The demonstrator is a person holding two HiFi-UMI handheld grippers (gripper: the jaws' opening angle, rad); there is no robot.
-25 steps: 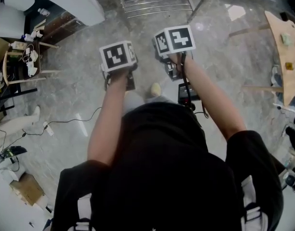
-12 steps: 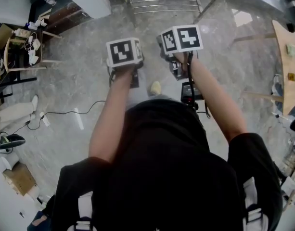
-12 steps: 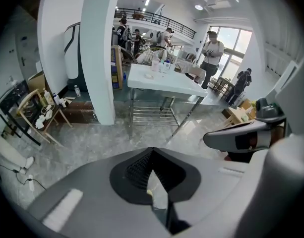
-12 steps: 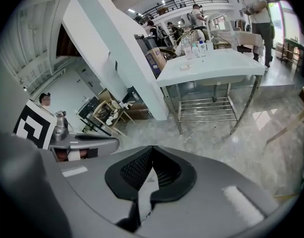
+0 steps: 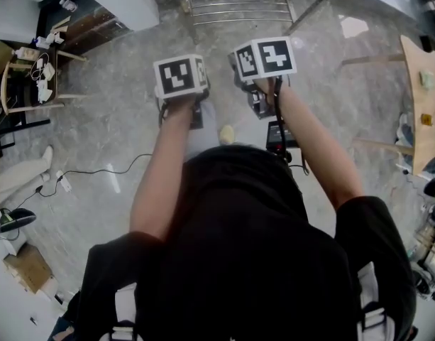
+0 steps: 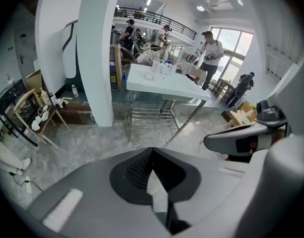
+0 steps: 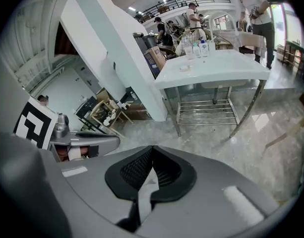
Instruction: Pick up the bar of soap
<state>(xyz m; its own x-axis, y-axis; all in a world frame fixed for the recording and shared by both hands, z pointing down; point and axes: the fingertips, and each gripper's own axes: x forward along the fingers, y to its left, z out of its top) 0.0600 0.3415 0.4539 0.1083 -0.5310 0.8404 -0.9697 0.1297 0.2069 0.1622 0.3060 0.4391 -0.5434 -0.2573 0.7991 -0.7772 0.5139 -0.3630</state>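
Note:
My left gripper [image 6: 152,150] and right gripper [image 7: 152,148] are held side by side over the marble floor, both shut with nothing between the jaws. In the head view their marker cubes show as the left gripper [image 5: 180,75] and the right gripper [image 5: 265,57]. Both point at a white table [image 7: 211,68], still some way ahead, which also shows as the white table [image 6: 166,86]. Bottles [image 7: 199,48] stand on it, and a small pale thing [image 7: 184,68] lies near them, too small to tell what it is. No bar of soap can be made out.
A wire shelf [image 5: 235,2] sits under the table. A white pillar [image 6: 99,58] stands left of it, with a wooden chair [image 5: 25,84] further left. A wooden table [image 5: 423,98] is at the right, a cable [image 5: 96,172] lies on the floor, and people [image 6: 211,48] stand behind.
In the head view both grippers have shifted a little up and to the right, and the floor has drifted slightly. Nothing was taken hold of or let go.

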